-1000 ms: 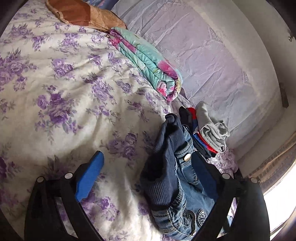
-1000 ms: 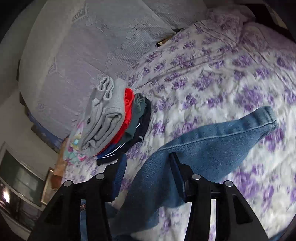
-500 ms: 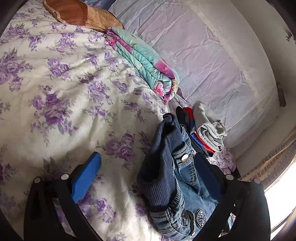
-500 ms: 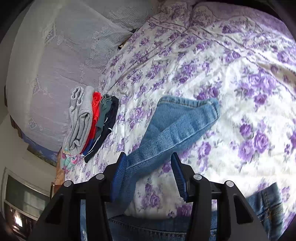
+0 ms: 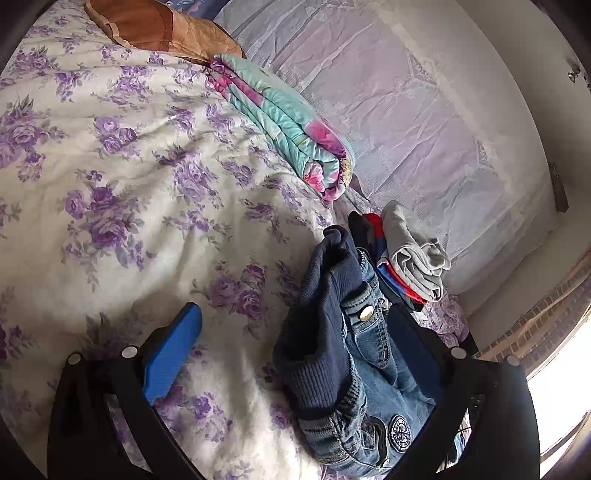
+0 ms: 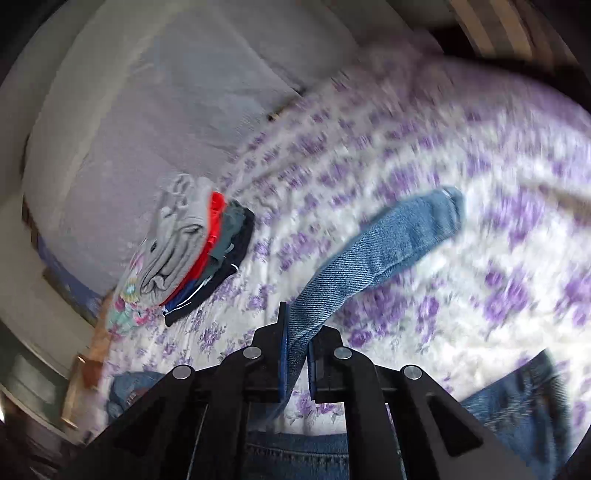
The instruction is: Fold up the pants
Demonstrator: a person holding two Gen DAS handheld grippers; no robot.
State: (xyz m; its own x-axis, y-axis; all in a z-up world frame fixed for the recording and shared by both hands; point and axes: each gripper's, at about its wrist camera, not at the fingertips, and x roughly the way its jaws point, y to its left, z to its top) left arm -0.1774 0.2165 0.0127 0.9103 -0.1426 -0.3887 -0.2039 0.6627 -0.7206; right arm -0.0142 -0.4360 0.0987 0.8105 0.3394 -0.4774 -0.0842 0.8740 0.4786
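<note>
Small blue jeans (image 5: 354, 354) with a dark ribbed waistband lie bunched on the floral bedspread (image 5: 110, 184). My left gripper (image 5: 295, 332) is open, with the bunched waist lying by its right finger (image 5: 410, 343); the left finger (image 5: 173, 343) is bare. In the right wrist view my right gripper (image 6: 297, 332) is shut on a denim leg (image 6: 388, 243), which stretches up and right over the bed to its hem. More denim (image 6: 517, 402) lies at the bottom of that view.
A stack of folded clothes (image 5: 410, 254), grey on top, sits by the lace-covered headboard (image 5: 424, 122); it also shows in the right wrist view (image 6: 192, 243). A folded teal and pink blanket (image 5: 291, 125) and a brown pillow (image 5: 159, 29) lie farther up the bed.
My right gripper has closed on the denim leg and lifted it; it was open around it before. The right view is blurred by motion. The left gripper has barely moved.
</note>
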